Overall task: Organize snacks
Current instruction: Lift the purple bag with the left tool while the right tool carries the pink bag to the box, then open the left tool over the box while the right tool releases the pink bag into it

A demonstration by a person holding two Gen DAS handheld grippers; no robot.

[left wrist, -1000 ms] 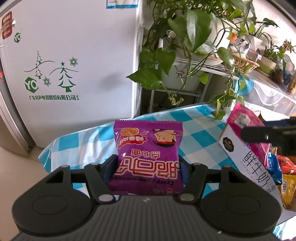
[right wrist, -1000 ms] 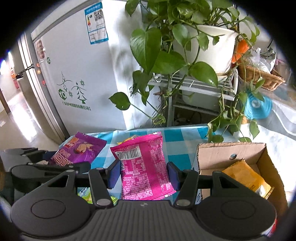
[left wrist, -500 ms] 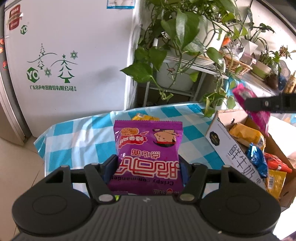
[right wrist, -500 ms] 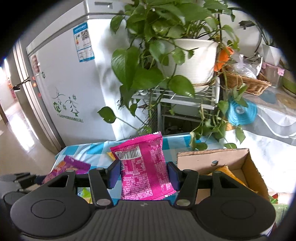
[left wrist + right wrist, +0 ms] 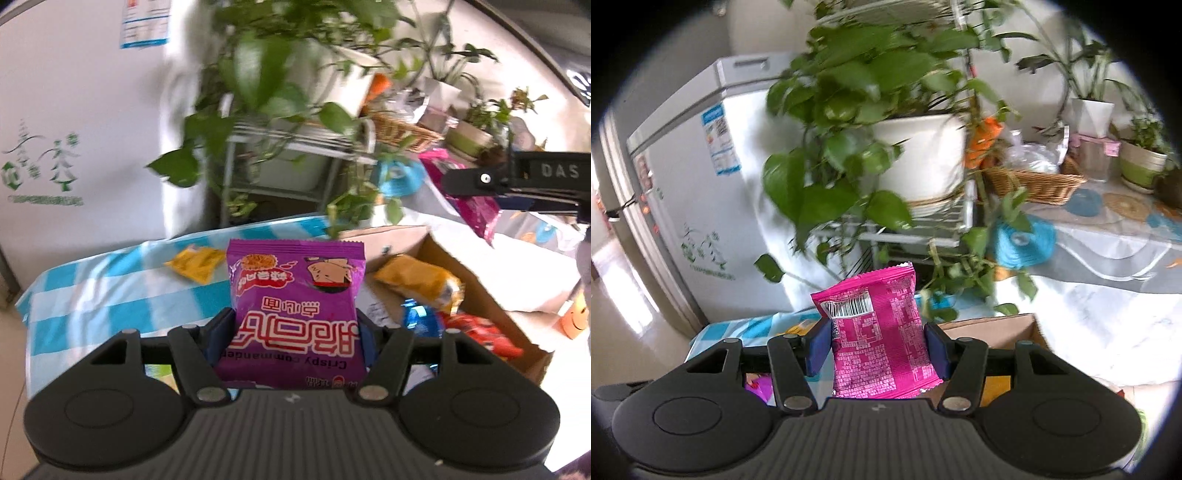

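Observation:
My left gripper (image 5: 293,339) is shut on a purple snack bag (image 5: 295,299), held up above the checked table near an open cardboard box (image 5: 480,295). Inside the box lie a yellow bag (image 5: 417,282), a blue packet (image 5: 421,321) and a red packet (image 5: 480,336). My right gripper (image 5: 875,349) is shut on a pink snack bag (image 5: 879,332), barcode side facing me, raised over the box's far flap (image 5: 990,325). In the left wrist view the right gripper (image 5: 517,181) shows at the upper right with the pink bag (image 5: 472,206) hanging from it.
A small yellow snack (image 5: 195,262) lies on the blue-and-white checked tablecloth (image 5: 110,291). Behind stand a white fridge (image 5: 701,206), a large potted plant (image 5: 916,158) on a metal rack, and a counter with a wicker basket (image 5: 1034,184) and pots.
Both grippers have risen and swung to the right with their bags still held. The box has come under the left gripper's view, and the right gripper now looks higher, at the plant.

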